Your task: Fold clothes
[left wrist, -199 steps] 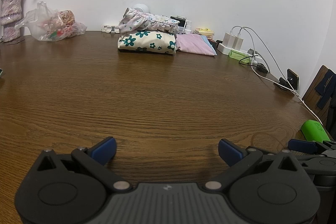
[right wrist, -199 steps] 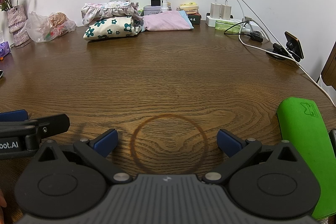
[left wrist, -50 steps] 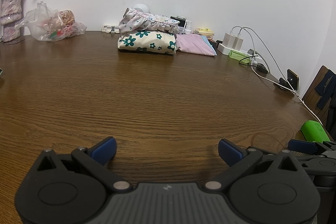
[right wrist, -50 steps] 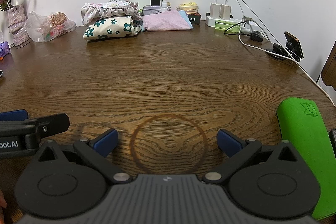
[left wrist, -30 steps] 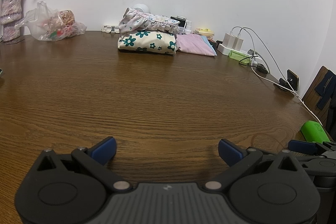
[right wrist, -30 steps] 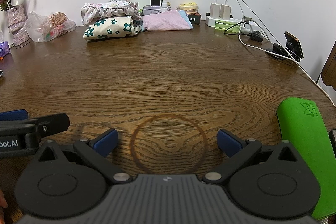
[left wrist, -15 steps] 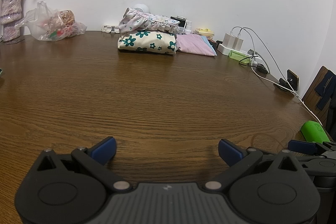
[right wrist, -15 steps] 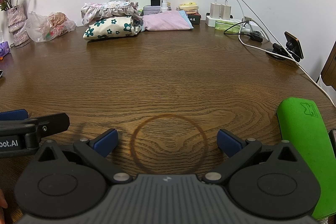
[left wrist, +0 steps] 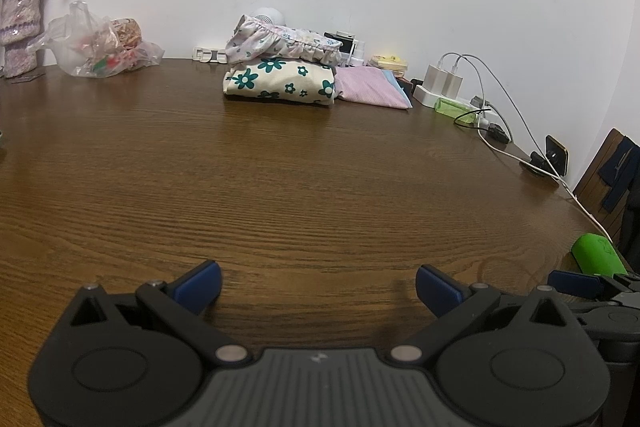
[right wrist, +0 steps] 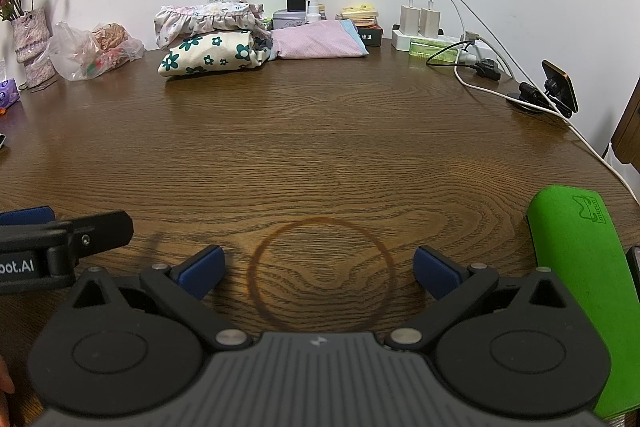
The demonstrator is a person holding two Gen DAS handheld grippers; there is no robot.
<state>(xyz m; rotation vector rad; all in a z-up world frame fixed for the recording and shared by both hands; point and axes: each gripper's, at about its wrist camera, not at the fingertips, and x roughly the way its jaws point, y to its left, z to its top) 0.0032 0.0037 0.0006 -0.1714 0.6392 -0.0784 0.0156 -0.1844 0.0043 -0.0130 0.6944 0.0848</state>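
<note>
Both tools, L (left wrist: 318,283) & R (right wrist: 318,267), agape, empty; folded clothes (right wrist: 208,57) far back; vase (left wrist: 20,23) cut off.

Nothing has changed across the earlier pictures and now — the left gripper (left wrist: 318,281) and the right gripper (right wrist: 319,265) sit just as they did, jaws spread wide and empty, low over the wooden table (right wrist: 320,147), well short of the folded floral clothes (right wrist: 208,57) — all unmoved.

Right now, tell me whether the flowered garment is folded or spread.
Folded. The flowered garment is a compact bundle on the table, with a ruffled garment on top.
</note>
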